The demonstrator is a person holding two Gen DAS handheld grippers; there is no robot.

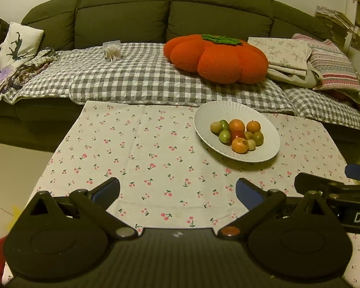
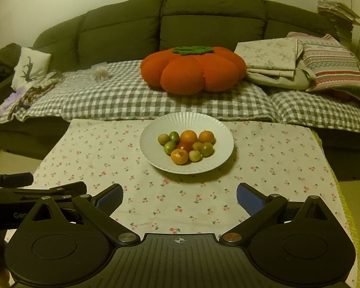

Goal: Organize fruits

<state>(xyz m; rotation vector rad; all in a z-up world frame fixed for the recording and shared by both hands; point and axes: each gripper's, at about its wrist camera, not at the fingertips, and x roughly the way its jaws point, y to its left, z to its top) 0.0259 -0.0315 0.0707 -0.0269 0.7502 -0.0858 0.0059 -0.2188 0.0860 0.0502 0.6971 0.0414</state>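
Note:
A white ribbed plate (image 1: 256,117) (image 2: 156,126) stands on the cherry-print tablecloth (image 1: 141,158) (image 2: 264,163). It holds several small fruits: oranges (image 1: 237,125) (image 2: 189,136), green ones (image 1: 224,136) (image 2: 170,147) and a red one (image 1: 238,134) (image 2: 185,146). My left gripper (image 1: 177,192) is open over the near cloth, left of and in front of the plate, with nothing between its fingers. My right gripper (image 2: 179,195) is open too, straight in front of the plate and well short of it. Each gripper shows at the other view's edge.
Behind the table runs a dark green sofa (image 1: 170,9) (image 2: 122,28) covered by a grey checked blanket (image 1: 136,76) (image 2: 122,100). On it lie an orange pumpkin cushion (image 1: 216,57) (image 2: 192,72), folded linens (image 1: 288,57) (image 2: 271,62) and a white pillow (image 1: 19,43).

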